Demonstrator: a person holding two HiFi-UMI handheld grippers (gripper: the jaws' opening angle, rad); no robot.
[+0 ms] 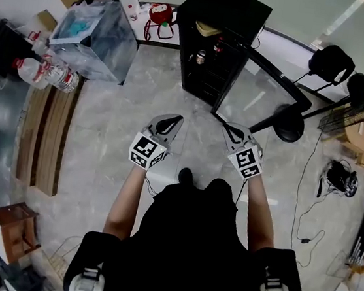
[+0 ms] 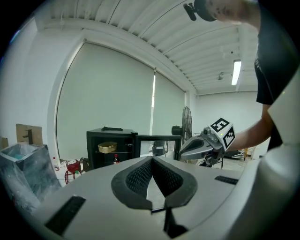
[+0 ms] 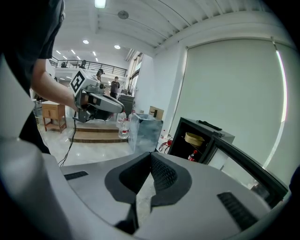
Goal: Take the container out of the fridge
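A black mini fridge [image 1: 227, 15] stands on the floor ahead, with its glass door [image 1: 270, 70] swung open to the right. A tan lidded container [image 1: 206, 27] lies on its top shelf, above a red-capped bottle [image 1: 218, 47]. The container [image 2: 107, 147] also shows in the left gripper view, and the container [image 3: 193, 138] in the right gripper view. My left gripper [image 1: 170, 123] and right gripper [image 1: 233, 132] hover side by side well short of the fridge. Both are shut, and neither holds anything. The left gripper [image 2: 151, 160] and right gripper [image 3: 150, 157] show their jaws meeting at the tips.
A clear plastic bin [image 1: 94, 32] stands left of the fridge, with water bottles [image 1: 46, 73] and wooden steps [image 1: 45, 131] further left. A floor fan [image 1: 285, 121] stands by the door's end. Cables [image 1: 306, 209] trail on the right; a small wooden table [image 1: 14, 226] is at lower left.
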